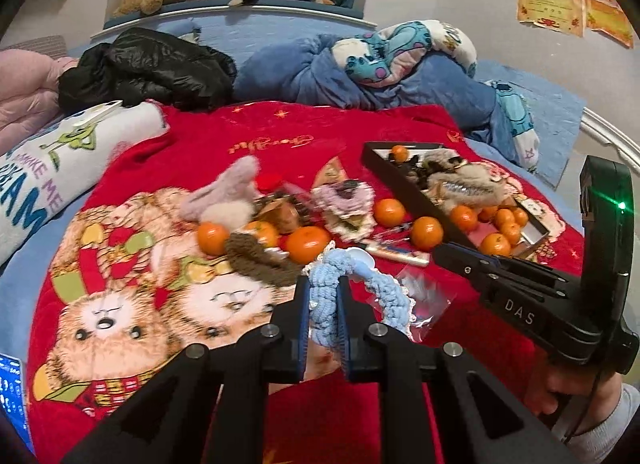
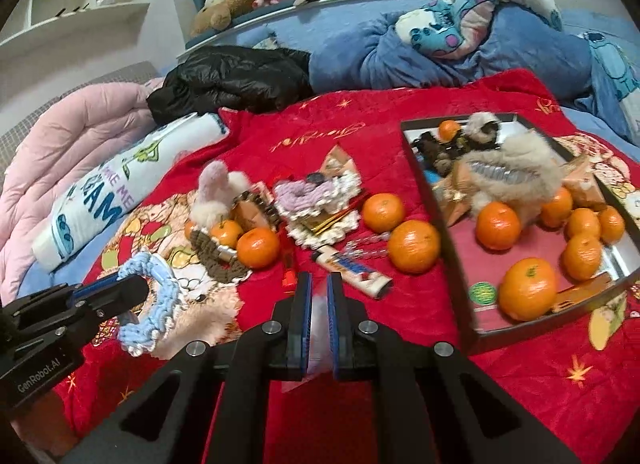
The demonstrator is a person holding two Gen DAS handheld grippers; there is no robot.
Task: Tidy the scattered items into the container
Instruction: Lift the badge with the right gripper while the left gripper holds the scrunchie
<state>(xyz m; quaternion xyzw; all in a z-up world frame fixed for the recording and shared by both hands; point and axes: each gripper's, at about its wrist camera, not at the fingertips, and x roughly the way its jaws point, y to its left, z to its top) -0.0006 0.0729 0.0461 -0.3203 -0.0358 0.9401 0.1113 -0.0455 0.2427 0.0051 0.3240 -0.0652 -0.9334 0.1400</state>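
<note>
Presently the left gripper is clamped on a pale blue crocheted scrunchie, the right gripper on a clear plastic sachet. Carry step; next, both go to the black rectangular tray at two o'clock.

Bare red blanket in the near foreground, open for passing. Ahead, a crowded band: oranges, fluffy hair clips, a tube, a brown knitted band. Tray on the right, rim raised, half full. Behind, black jacket and blue bedding closing off the far side.
</note>
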